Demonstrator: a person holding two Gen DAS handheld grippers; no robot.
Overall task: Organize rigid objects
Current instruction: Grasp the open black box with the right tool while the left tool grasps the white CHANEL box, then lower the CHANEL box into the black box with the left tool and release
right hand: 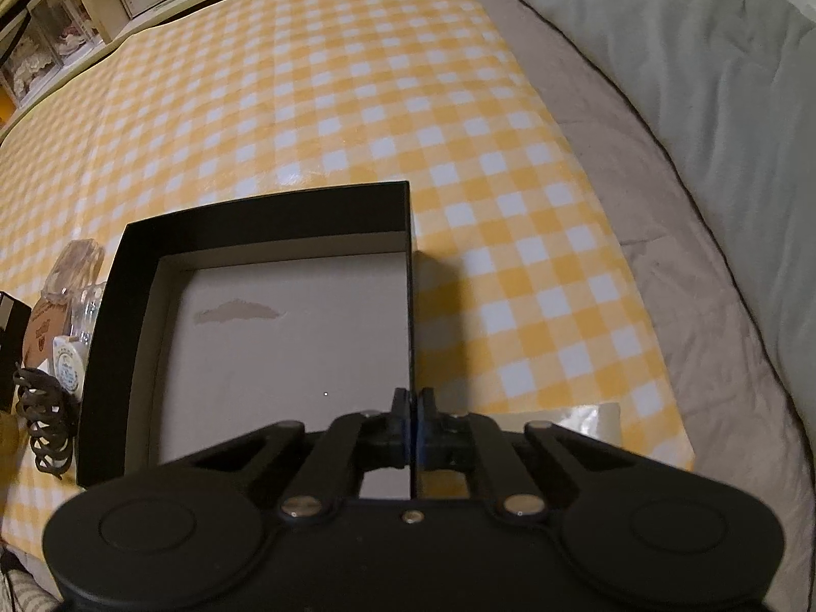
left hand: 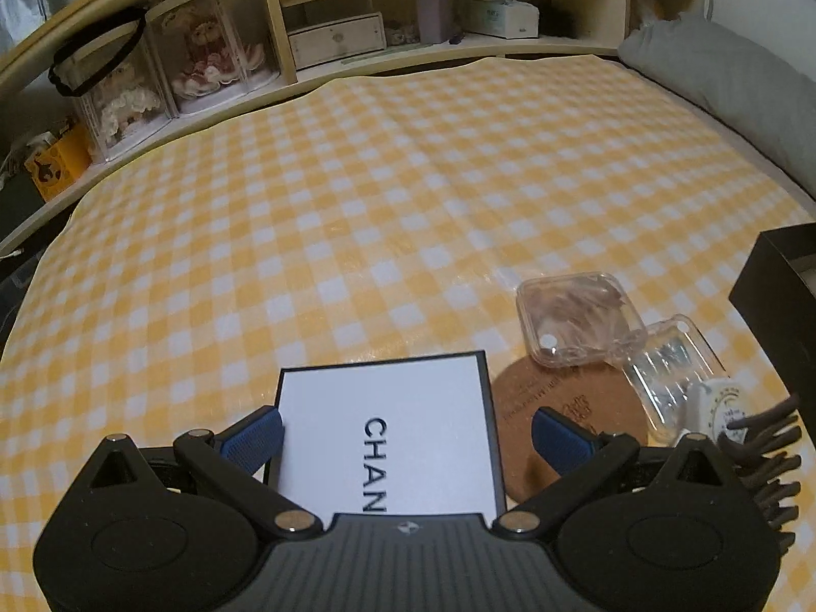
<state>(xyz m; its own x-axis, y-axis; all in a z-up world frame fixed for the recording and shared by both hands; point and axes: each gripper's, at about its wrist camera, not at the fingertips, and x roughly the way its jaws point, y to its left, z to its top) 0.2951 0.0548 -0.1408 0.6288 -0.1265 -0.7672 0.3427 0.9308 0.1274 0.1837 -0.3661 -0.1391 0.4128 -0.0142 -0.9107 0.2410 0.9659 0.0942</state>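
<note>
A white box lid with black lettering lies on the yellow checked cloth between the blue pads of my left gripper, which is open around it. Right of it lie a round cork coaster, two clear plastic cases, a white round tin and a dark claw hair clip. My right gripper is shut on the right wall of an open black box with an empty grey floor. The clip and tin show left of the box.
Shelves with doll cases, a small drawer unit and a tissue box run along the far edge. A grey pillow and pale bedding lie to the right.
</note>
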